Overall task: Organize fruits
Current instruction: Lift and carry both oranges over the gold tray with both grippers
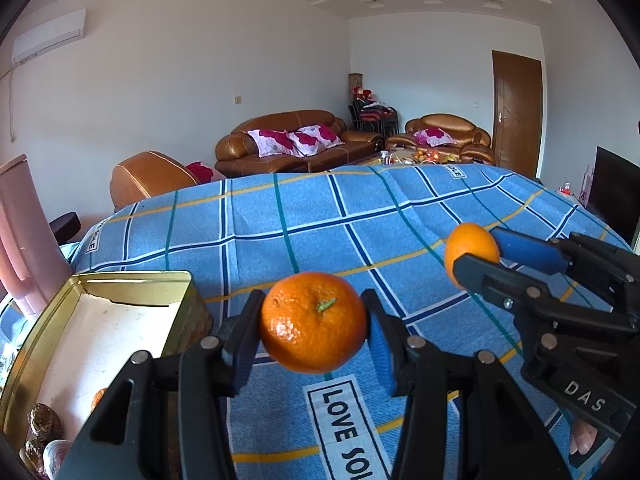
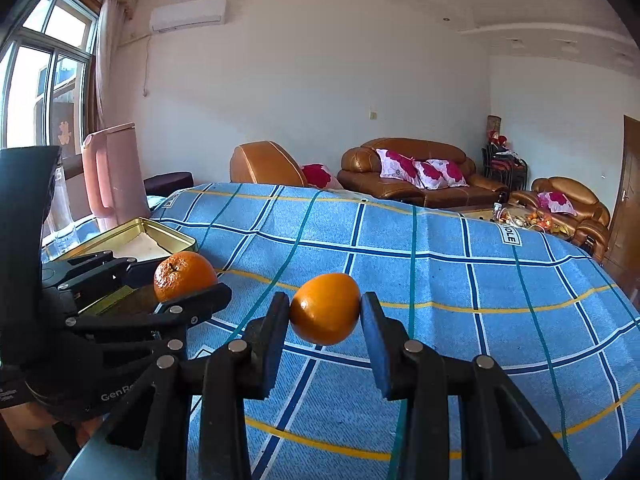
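Over on the left a gold tin (image 1: 132, 280) sits open on the blue checked cloth (image 1: 320, 232), a few wrapped bits in its near corner. Just right of it, the left gripper (image 1: 314, 324) is clenched on a mandarin (image 1: 314, 322) held up above the cloth, its green stem facing the camera and its wider axis running pad to pad. Further right, the right gripper (image 2: 325, 308) squeezes a smoother orange (image 2: 325, 309), likewise lifted, long axis lying across between the pads
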### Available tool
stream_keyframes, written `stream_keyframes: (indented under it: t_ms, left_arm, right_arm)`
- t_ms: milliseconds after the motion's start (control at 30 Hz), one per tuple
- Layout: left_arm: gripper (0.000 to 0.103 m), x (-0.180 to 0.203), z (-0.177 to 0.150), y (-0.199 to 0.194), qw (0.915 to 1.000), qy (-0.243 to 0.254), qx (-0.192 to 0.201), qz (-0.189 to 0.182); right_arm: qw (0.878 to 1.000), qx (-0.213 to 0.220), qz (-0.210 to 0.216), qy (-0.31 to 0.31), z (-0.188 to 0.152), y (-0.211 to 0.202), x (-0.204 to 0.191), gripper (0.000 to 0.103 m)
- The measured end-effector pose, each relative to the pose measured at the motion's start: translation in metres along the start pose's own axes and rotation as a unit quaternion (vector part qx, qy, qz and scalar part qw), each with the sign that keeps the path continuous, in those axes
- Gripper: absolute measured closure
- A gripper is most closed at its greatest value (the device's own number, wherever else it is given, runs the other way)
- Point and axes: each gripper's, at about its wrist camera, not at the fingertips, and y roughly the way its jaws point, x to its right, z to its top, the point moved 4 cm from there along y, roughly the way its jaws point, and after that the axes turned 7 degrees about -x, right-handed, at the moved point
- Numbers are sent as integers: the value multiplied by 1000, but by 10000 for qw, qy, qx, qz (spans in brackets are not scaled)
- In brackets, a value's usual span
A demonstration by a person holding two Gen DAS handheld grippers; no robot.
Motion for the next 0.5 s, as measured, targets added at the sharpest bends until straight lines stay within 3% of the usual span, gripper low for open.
stream_keyframes:
  t_ms: [500]
  left_arm:
    - [53, 0, -3, -21, 9991, 14, 426, 58]
  right_arm:
    - [9991, 411, 7, -72, -3, -19, -6, 64]
